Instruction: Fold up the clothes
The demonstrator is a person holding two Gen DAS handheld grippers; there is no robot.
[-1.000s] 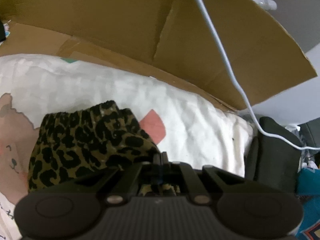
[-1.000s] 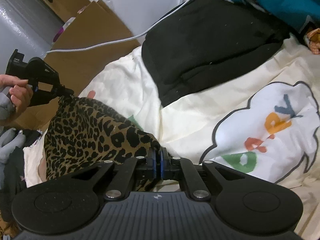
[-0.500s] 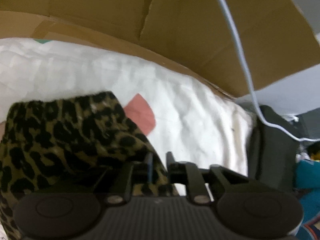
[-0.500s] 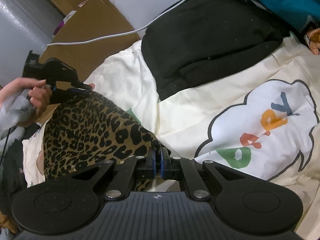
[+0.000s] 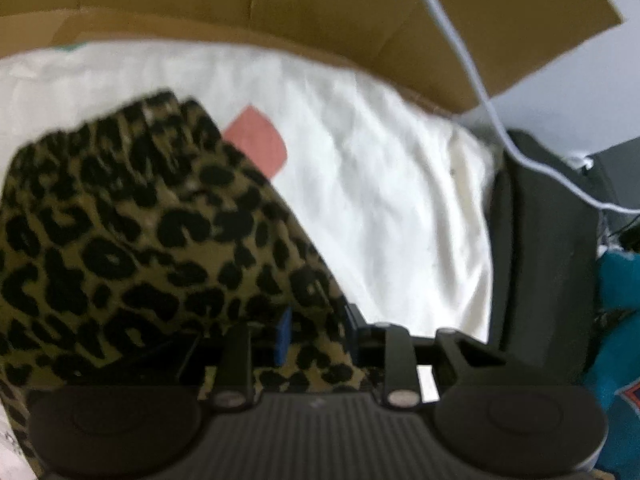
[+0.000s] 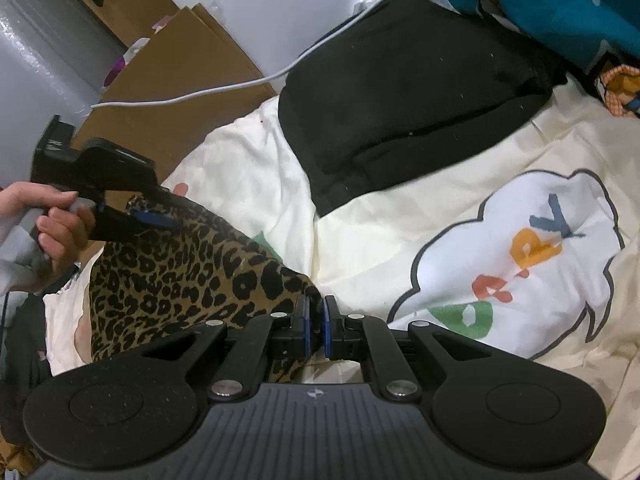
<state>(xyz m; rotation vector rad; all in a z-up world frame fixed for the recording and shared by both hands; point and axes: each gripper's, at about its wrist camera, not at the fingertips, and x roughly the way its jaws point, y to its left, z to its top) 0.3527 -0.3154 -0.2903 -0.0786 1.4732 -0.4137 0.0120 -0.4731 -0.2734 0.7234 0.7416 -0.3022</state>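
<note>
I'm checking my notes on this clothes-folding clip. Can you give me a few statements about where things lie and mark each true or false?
1. The leopard-print garment lies on the cream printed sheet. True.
2. The black garment lies on top of the leopard-print one. False: it lies apart, farther back on the sheet.
3. A white cable runs across the cardboard. True.
4. The teal garment is spread under the leopard-print fabric. False: it sits at the far edge, beyond the black garment.
5. Leopard-print fabric shows between the left gripper's jaws. True; they are opening.
</note>
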